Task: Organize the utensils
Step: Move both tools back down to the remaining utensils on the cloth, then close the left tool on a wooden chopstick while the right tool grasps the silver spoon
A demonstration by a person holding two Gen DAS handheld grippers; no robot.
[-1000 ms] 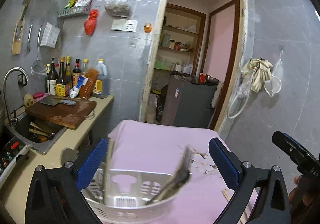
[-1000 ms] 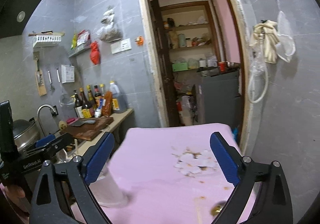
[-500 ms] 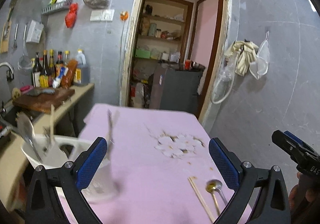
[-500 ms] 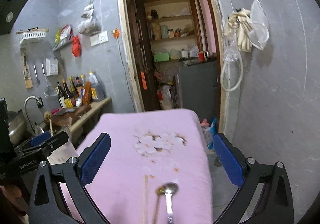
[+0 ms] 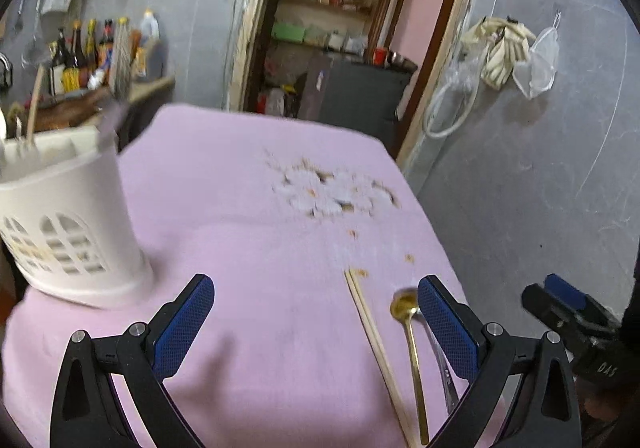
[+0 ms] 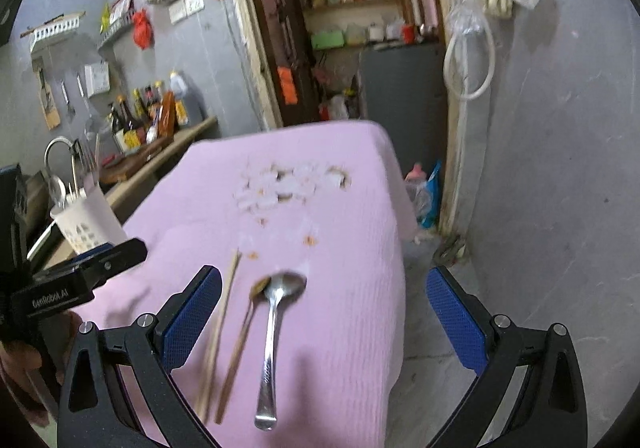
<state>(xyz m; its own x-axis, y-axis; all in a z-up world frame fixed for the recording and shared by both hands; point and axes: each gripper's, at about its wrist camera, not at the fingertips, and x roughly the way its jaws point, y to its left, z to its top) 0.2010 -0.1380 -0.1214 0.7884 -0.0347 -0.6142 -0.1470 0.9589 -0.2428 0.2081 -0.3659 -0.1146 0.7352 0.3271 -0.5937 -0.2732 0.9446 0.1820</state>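
A white slotted utensil holder (image 5: 68, 219) stands at the left of the pink-covered table (image 5: 248, 248) with several utensils in it; it also shows in the right wrist view (image 6: 86, 221). A pair of wooden chopsticks (image 6: 222, 332), a gold spoon (image 6: 244, 332) and a silver spoon (image 6: 274, 336) lie side by side near the table's right front. In the left wrist view the chopsticks (image 5: 380, 356) and gold spoon (image 5: 412, 352) lie by my right finger. My left gripper (image 5: 316, 324) is open and empty above the table. My right gripper (image 6: 324, 316) is open and empty above the spoons.
A white flower print (image 5: 332, 191) marks the cloth. A kitchen counter with bottles (image 6: 148, 115), a cutting board and a sink (image 6: 60, 155) runs along the left. A doorway (image 6: 352, 27) with a grey cabinet lies beyond the table. The floor drops off right of the table (image 6: 440, 288).
Both grippers have swung right and tilted down. The holder has slid from between the left fingers to the far left. The chopsticks and spoons have come into view.
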